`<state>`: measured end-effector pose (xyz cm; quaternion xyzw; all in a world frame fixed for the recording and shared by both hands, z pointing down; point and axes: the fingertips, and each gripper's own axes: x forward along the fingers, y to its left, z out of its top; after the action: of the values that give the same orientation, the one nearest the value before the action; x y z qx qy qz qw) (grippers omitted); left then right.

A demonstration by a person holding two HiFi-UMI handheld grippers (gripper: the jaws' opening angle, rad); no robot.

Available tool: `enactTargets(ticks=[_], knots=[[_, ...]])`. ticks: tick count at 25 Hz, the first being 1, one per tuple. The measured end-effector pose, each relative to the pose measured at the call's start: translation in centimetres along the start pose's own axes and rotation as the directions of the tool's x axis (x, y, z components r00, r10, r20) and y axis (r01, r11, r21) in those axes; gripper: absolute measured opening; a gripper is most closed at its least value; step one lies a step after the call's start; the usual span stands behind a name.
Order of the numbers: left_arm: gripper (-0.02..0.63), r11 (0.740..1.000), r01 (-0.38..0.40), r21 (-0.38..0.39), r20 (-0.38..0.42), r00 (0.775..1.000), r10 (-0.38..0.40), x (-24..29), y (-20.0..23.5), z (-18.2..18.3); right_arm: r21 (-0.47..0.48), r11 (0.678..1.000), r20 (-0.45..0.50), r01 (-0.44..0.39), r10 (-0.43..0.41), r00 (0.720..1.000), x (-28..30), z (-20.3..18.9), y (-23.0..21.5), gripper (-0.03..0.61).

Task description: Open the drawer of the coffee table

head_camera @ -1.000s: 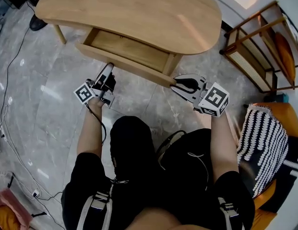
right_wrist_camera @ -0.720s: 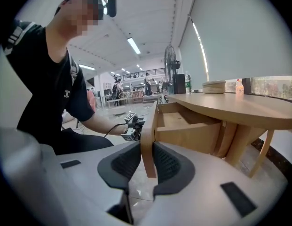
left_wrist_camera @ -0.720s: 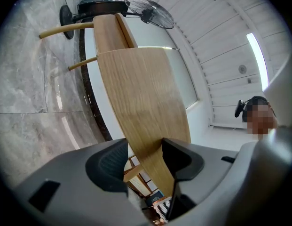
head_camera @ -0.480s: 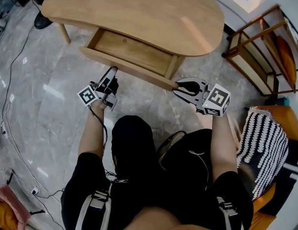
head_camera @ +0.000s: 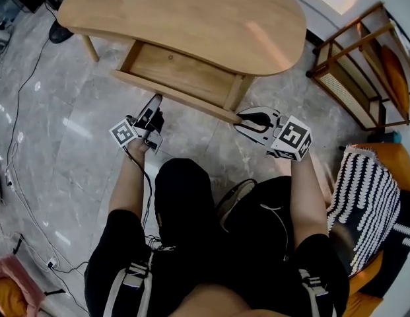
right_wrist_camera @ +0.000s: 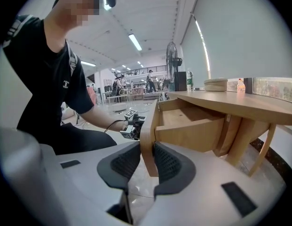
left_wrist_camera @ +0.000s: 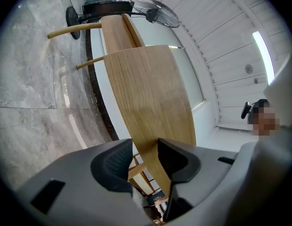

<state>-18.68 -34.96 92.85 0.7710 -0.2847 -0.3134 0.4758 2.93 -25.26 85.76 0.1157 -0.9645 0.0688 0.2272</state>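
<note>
Where the right gripper (right_wrist_camera: 146, 155) brings its dark ribbed pads (right_wrist_camera: 167, 165) together, they lie against the two faces of the drawer's upright front board (right_wrist_camera: 146, 126) at its right end. They are clamped on it, though the jaws have just been easing open a little. Beyond them, the shallow light-wood drawer (head_camera: 178, 68) stands pulled out from under the rounded light-wood coffee table (head_camera: 191, 12), on the table's near side. Its long axis runs along the table's near edge, its open top faces up, and its front board faces away from the table, toward the person. At the left part of that board, the left gripper (head_camera: 156, 102) points at the table with its tips just at the board's outer face. Its jaws stand apart, having just been closing. Pale wood of the table shows in the gap between them, and the pads do not visibly press on it. Grey marble floor (head_camera: 72, 124) spreads out from the table under both grippers.
</note>
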Motion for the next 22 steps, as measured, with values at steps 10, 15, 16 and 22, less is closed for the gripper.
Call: enactTargets(ticks=[10, 15, 16, 22], knots=[[0.119, 0.793, -0.299, 0.531, -0.012, 0.933, 0.360, -4.0, -1.2, 1.3, 0.076, 0.996, 0.206, -0.038, 0.021, 0.978, -3.6, 3.3, -1.1, 0.097], [0.049, 0.435, -0.393, 0.810, 0.144, 0.853, 0.502, -5.3, -6.3, 4.0, 0.047, 0.989, 0.280, 0.137, -0.145, 0.949, -3.7, 5.5, -3.3, 0.012], [0.033, 0.369, -0.404, 0.837, 0.179, 0.839, 0.514, -5.3, -7.4, 4.4, 0.047, 0.984, 0.299, 0.172, -0.179, 0.937, -3.7, 6.1, -3.7, 0.012], [0.021, 0.229, -0.459, 0.858, 0.309, 0.819, 0.484, -4.2, -13.0, 6.1, 0.113, 0.924, 0.353, 0.364, -0.380, 0.855, -4.4, 8.9, -6.2, 0.012]])
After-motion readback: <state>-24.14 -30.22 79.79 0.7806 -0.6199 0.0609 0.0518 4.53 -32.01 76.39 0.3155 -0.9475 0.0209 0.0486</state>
